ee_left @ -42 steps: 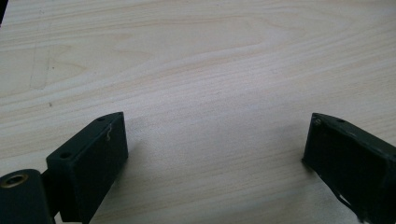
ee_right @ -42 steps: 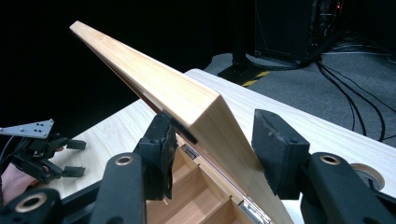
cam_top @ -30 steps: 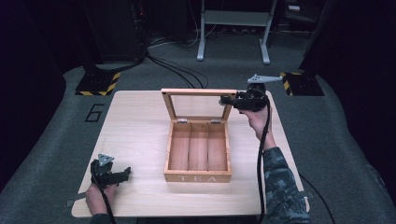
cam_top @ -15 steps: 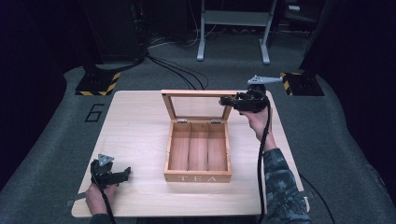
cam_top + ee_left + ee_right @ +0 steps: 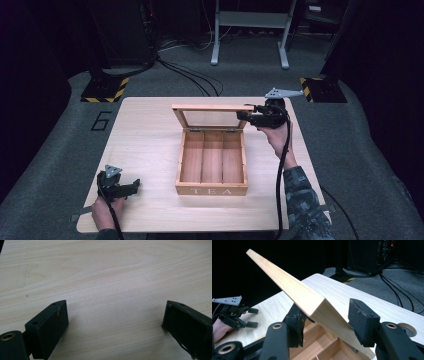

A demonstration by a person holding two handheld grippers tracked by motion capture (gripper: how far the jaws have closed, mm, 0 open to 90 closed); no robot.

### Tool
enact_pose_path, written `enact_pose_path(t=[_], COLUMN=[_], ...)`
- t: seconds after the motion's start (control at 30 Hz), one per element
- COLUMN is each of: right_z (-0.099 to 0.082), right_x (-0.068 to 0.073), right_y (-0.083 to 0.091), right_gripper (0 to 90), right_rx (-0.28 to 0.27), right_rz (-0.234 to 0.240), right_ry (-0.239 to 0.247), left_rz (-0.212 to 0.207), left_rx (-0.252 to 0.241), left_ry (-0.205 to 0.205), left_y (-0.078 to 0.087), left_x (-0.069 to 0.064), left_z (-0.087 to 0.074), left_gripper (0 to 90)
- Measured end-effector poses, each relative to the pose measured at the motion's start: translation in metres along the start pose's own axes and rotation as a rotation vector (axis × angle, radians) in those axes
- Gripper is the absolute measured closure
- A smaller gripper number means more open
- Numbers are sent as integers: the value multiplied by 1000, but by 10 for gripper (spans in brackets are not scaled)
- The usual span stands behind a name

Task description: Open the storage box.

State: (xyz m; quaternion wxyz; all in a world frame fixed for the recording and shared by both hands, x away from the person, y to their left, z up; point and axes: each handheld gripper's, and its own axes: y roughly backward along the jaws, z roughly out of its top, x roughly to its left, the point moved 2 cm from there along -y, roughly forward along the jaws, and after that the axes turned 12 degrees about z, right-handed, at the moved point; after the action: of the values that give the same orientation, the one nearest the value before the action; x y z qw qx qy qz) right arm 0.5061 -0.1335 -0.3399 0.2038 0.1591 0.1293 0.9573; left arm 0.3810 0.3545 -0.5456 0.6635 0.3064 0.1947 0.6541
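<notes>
1. Centrally, a wooden tea box [image 5: 212, 162] sits on the pale wooden desk [image 5: 150, 135], a little right of the middle, its front face lettered "TEA" toward the near edge.
2. Box interior: three long compartments running front to back, bare wood showing in each.
3. Lid [image 5: 212, 116] raised at the box's far side, standing close to upright; wooden frame with a clear pane.
4. Right tool [image 5: 248, 115] at the lid's upper right corner, held by the right hand [image 5: 274, 135]; camouflage-patterned sleeve [image 5: 302, 200] runs back toward the near right corner of the desk.
5. Right gripper view: the lid's corner [image 5: 317, 306] lies between the two black jaws. The left jaw looks to touch the lid edge; the right jaw stands just beside it with a small gap. Released, or at most loosely around the lid — not clamped.
6. Left tool [image 5: 133, 186] low over the desk near the near left corner, well apart from the box, held by the left hand [image 5: 104, 207].
7. Left gripper view: jaws spread wide, only bare wood grain between them. Released, grasping nothing.
8. Beyond the desk's far edge: grey floor, black cables [image 5: 192, 80], a metal stand [image 5: 250, 30].
</notes>
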Motion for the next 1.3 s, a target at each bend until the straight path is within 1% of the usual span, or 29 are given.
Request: enact_pose_path(t=[0.13, 0.37, 0.5, 0.53, 0.77, 0.93, 1.0, 1.07, 1.13, 1.17, 1.23, 1.27, 1.3], right_z=[-6, -21, -30, -33, -52, -62, -65, -69, -74, -76, -82, -85, -89], right_x=[5, 17, 25, 27, 42, 49, 53, 57, 60, 61, 63, 64, 65], right_y=[1, 3, 4, 4, 5, 7, 7, 6, 5, 5, 5, 5, 4], right_gripper=[452, 410, 376, 369, 307, 289, 272, 260, 245, 242, 240, 237, 235], right_rx=[-10, -3, -4, 3, 31, 26, 31, 36, 33, 35, 32, 34, 33], right_rz=[-14, -31, -59, -64, -119, -133, -143, -151, -157, -158, -161, -162, -162], right_ry=[-2, 7, 2, 13, 45, 40, 55, 57, 57, 49, 49, 47, 45], left_rz=[0, 0, 1, -1, -1, 0, 2, 2, 2, 2, 2, 2, 2], left_rx=[-1, 0, -1, 0, 2, 0, -3, -3, -3, 0, -3, 0, -1], left_ry=[0, 0, 3, 1, -1, 0, 1, 1, -1, -7, 0, -6, -4], left_y=[0, 0, 0, 0, 0, 0, 0, 0, 0, 0, 0, 0, 0], left_x=[0, 0, 0, 0, 0, 0, 0, 0, 0, 0, 0, 0, 0], left_z=[0, 0, 0, 0, 0, 0, 0, 0, 0, 0, 0, 0, 0], left_gripper=[60, 60, 61, 60, 61, 61, 61, 61, 61, 61, 61, 61, 61])
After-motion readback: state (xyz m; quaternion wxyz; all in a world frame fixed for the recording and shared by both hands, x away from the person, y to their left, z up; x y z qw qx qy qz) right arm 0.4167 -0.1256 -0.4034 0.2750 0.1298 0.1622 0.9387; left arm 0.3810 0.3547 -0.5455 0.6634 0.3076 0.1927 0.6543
